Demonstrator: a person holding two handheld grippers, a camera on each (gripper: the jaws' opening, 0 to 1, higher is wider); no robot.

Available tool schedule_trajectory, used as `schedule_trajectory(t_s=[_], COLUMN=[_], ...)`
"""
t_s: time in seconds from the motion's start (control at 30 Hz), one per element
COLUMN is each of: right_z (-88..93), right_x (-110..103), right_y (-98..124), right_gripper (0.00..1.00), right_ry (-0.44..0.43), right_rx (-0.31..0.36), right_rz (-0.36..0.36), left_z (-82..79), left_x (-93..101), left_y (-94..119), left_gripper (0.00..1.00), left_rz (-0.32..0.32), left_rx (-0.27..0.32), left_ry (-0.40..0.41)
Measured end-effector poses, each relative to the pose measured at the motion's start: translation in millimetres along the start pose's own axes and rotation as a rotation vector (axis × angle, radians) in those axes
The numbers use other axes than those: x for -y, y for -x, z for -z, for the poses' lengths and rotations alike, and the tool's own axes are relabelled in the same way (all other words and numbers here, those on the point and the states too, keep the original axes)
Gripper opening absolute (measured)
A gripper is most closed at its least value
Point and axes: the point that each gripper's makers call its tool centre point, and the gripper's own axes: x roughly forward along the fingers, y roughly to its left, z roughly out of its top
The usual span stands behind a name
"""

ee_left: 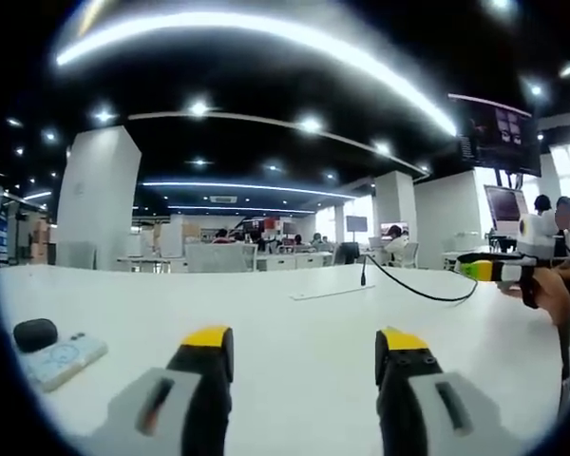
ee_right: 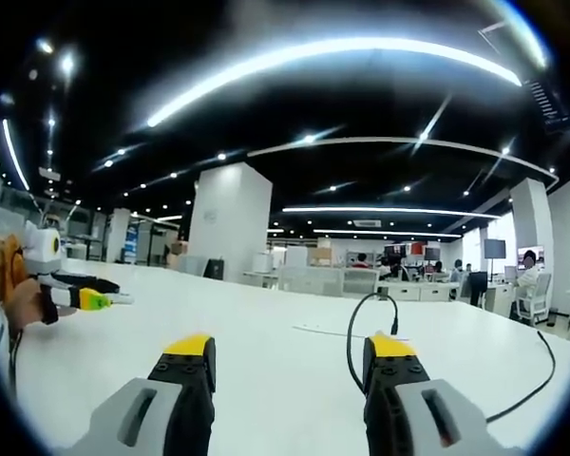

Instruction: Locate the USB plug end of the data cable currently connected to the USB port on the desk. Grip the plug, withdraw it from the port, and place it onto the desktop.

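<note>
A black data cable point(ee_left: 420, 293) runs across the white desk point(ee_left: 294, 323), and its plug end point(ee_left: 364, 274) stands upright at the far middle. In the right gripper view the cable point(ee_right: 353, 334) loops up just beyond my right jaw and its plug point(ee_right: 395, 323) points down at the desk. My left gripper point(ee_left: 304, 344) is open and empty, well short of the plug. Open too, my right gripper point(ee_right: 291, 350) holds nothing, and the loop lies close ahead on its right. A hand carries the right gripper point(ee_left: 499, 270) at the right of the left gripper view.
A phone point(ee_left: 62, 359) and a small black case point(ee_left: 35, 333) lie at the desk's left. A thin flat strip point(ee_left: 331, 293) lies beside the plug. The left gripper point(ee_right: 81, 298) shows at the left, held by a hand. People sit at distant desks.
</note>
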Motion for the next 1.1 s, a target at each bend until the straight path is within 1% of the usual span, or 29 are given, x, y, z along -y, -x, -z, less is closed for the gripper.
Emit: schedule_trajectory(t_s=[0.2, 0.47, 0.6, 0.8, 1.1], right_z=[0.5, 0.0, -2.5, -14.6, -20.0], right_x=[-2, 4, 6, 12, 18], right_y=[-2, -2, -2, 1, 4], right_gripper=[0.63, 0.63, 0.63, 0.62, 0.62], right_ry=[0.004, 0.008, 0.01, 0.025, 0.049], right_rx=[0.0, -0.006, -0.006, 0.016, 0.021], right_rz=[-0.004, 0.017, 0.021, 0.036, 0.05], left_z=[1.8, 1.7, -1.9, -5.1, -14.9], left_x=[0.1, -3.0, -5.7, -5.9, -5.2], left_y=[-1, -2, -3, -2, 0], left_gripper=[0.6, 0.6, 0.59, 0.6, 0.6], left_rz=[0.001, -0.013, -0.025, -0.033, -0.048], left_rx=[-0.009, -0.011, -0.001, -0.001, 0.008], left_ry=[-0.006, -0.011, -0.015, -0.016, -0.044])
